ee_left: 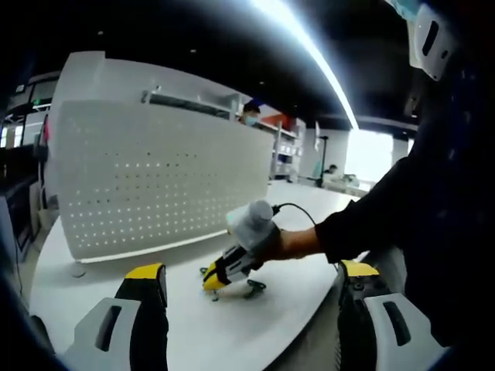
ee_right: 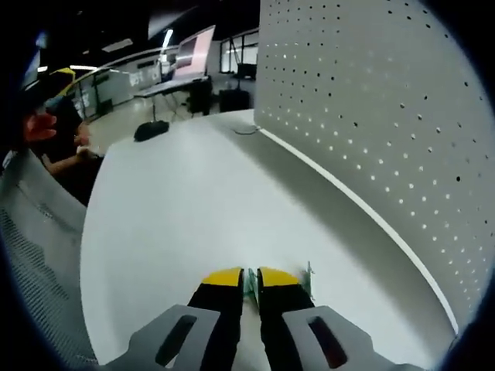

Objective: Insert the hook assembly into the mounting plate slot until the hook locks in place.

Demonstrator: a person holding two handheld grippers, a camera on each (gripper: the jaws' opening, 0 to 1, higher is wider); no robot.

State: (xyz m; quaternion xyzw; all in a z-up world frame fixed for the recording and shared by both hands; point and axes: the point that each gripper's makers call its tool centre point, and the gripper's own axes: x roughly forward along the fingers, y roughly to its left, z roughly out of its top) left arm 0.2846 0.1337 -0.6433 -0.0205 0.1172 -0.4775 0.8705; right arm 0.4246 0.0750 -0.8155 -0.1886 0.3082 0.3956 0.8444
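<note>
The white perforated mounting plate (ee_left: 155, 185) stands upright on the white table (ee_left: 201, 332); in the right gripper view the mounting plate (ee_right: 371, 116) runs along the right side. A hand holds my right gripper (ee_left: 210, 280) low on the table in front of the plate. Its yellow-tipped jaws are shut on the small metal hook assembly (ee_left: 255, 287). In its own view my right gripper (ee_right: 249, 283) pinches a thin sliver, and part of the hook assembly (ee_right: 308, 283) sticks out to the right, close to the plate's foot. My left gripper (ee_left: 252, 272) hangs wide open with nothing between its jaws.
A person's dark sleeve (ee_left: 387, 216) reaches in from the right, over the curved table edge (ee_left: 309, 317). Bare tabletop (ee_right: 178, 209) stretches ahead of the right gripper. A black bag (ee_right: 151, 130) and desks lie far behind.
</note>
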